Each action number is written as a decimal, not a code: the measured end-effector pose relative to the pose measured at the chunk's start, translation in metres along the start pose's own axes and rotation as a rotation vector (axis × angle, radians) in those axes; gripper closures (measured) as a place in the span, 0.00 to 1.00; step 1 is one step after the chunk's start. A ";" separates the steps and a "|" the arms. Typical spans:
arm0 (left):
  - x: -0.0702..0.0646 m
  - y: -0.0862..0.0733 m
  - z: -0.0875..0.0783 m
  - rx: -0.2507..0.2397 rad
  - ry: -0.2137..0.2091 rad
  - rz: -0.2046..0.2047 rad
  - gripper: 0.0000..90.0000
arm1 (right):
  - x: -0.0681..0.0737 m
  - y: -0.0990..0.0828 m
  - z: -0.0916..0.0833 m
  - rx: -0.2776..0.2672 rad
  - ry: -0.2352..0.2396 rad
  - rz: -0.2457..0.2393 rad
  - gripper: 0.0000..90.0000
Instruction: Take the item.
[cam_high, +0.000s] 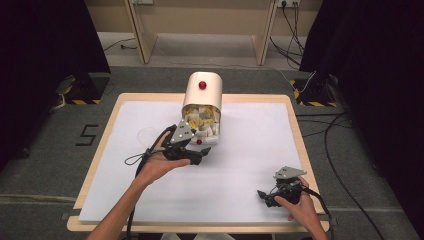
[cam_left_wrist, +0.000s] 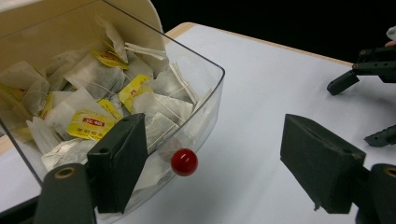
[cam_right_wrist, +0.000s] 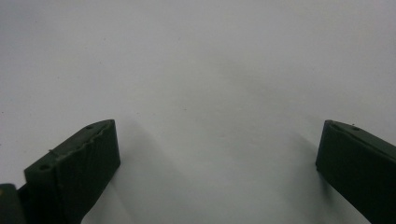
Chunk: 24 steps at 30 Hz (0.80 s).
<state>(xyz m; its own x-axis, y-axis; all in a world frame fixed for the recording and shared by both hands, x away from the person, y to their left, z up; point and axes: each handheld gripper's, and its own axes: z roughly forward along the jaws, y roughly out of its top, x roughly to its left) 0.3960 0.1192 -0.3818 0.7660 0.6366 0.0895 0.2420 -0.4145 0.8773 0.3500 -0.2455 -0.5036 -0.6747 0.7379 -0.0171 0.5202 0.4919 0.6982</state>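
Note:
A cream tea-bag box (cam_high: 202, 92) stands at the back middle of the white mat, with a red knob (cam_high: 202, 85) on top. Its clear front bin (cam_left_wrist: 205, 107) is tipped open and holds several yellow-labelled tea bags (cam_left_wrist: 93, 123). A second red knob (cam_left_wrist: 184, 162) sits on the bin's front. My left gripper (cam_high: 199, 153) is open right in front of the bin; in the left gripper view the knob lies between its jaws, nearer the left one, untouched. My right gripper (cam_high: 265, 198) rests open near the front right of the mat, its jaws wide over bare white surface (cam_right_wrist: 210, 70).
The white mat (cam_high: 125, 190) covers a wooden table (cam_high: 295, 115). A faint circle (cam_high: 146, 135) marks the mat left of the box. Cables trail from both grippers and across the floor at right. My right gripper (cam_left_wrist: 369, 70) also appears far off in the left gripper view.

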 end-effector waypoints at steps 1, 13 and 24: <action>0.000 0.000 0.000 0.000 0.000 0.001 0.25 | 0.000 0.000 0.000 0.000 0.000 0.000 0.00; -0.002 -0.002 -0.002 -0.002 -0.005 -0.002 0.25 | 0.000 0.000 0.000 -0.001 -0.001 -0.004 0.00; -0.004 -0.004 -0.003 0.002 -0.004 -0.001 0.25 | 0.000 0.000 0.000 -0.001 -0.001 -0.004 0.00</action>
<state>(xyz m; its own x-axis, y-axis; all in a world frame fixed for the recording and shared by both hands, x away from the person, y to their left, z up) 0.3905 0.1201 -0.3838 0.7682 0.6344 0.0866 0.2439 -0.4150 0.8765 0.3502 -0.2457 -0.5036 -0.6763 0.7363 -0.0201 0.5172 0.4941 0.6989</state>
